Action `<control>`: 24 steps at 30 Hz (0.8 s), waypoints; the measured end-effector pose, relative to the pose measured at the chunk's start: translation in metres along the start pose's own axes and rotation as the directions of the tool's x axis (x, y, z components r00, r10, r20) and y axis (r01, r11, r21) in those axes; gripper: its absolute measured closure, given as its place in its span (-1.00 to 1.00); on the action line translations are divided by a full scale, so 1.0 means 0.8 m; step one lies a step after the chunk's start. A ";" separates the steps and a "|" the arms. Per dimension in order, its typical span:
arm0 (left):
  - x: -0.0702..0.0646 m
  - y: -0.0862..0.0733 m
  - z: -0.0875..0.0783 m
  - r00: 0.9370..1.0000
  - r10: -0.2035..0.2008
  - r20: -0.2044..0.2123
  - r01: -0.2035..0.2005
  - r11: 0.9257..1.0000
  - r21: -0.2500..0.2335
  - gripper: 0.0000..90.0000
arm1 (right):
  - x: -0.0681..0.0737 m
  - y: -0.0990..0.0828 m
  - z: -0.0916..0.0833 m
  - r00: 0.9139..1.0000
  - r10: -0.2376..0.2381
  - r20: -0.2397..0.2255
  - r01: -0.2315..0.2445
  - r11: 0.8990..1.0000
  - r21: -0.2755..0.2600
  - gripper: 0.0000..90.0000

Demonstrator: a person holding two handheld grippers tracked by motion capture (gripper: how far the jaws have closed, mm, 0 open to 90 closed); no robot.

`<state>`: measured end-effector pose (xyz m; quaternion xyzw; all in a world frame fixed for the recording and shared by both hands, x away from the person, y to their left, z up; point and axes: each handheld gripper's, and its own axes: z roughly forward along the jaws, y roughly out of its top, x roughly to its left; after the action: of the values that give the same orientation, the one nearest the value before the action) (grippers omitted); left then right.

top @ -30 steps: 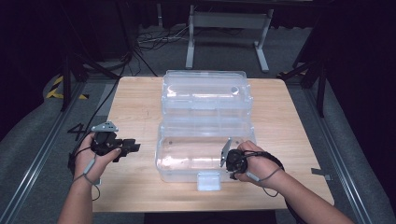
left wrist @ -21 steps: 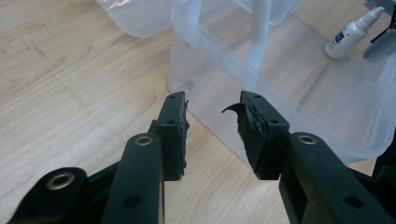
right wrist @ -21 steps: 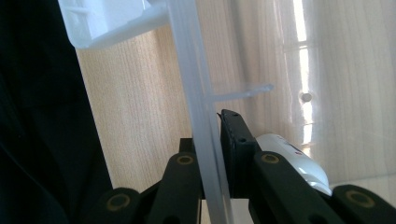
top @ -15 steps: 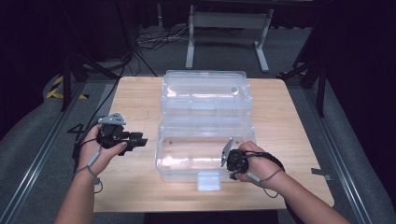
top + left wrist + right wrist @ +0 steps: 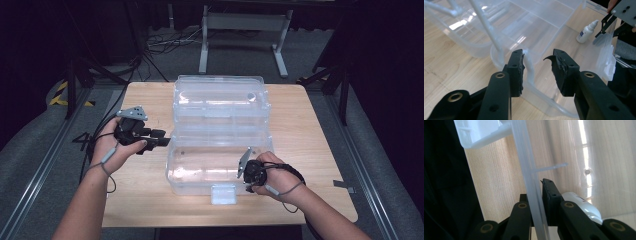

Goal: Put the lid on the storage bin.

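An open clear plastic box [image 5: 220, 105] lies on the wooden table [image 5: 310, 130], its near half [image 5: 205, 167] toward me. My right gripper [image 5: 245, 172] is shut on the near half's thin clear wall [image 5: 524, 157], with the wall pinched between its pads [image 5: 550, 195]. A small white bottle [image 5: 586, 31] lies inside the box, close beside the right jaws [image 5: 584, 207]. My left gripper [image 5: 162, 140] hovers at the box's left side. In the left gripper view it [image 5: 536, 65] stands open, the box's corner rim [image 5: 530, 70] between its jaws, clear of the right-hand pad.
A white latch tab [image 5: 223, 194] sticks out from the box's front edge. Bare table lies left [image 5: 145, 100] and right of the box. A metal stand [image 5: 245, 25] and cables [image 5: 165, 42] are on the floor behind the table.
My left hand has lifted and moved toward the box's left side. The right hand and the box have kept still.
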<state>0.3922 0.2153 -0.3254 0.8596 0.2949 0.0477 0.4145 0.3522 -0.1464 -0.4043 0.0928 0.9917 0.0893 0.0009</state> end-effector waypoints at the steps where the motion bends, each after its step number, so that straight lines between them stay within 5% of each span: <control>1: 0.000 0.005 0.001 1.000 0.012 -0.001 -0.012 1.000 0.003 0.38 | 0.000 0.000 0.000 1.000 -0.002 0.000 0.002 1.000 -0.001 0.87; 9: -0.008 0.051 0.016 0.997 0.077 0.006 -0.077 0.997 0.025 0.37 | -0.001 -0.001 0.000 1.000 0.001 0.003 -0.001 1.000 -0.011 0.87; 24: -0.013 0.104 0.044 0.989 0.145 0.026 -0.147 0.988 0.055 0.39 | -0.001 -0.004 0.001 1.000 0.015 0.001 -0.015 1.000 -0.028 0.86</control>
<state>0.4336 0.1453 -0.2852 0.8908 0.2280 0.0602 0.3884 0.3524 -0.1493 -0.4055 0.1003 0.9896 0.1030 0.0022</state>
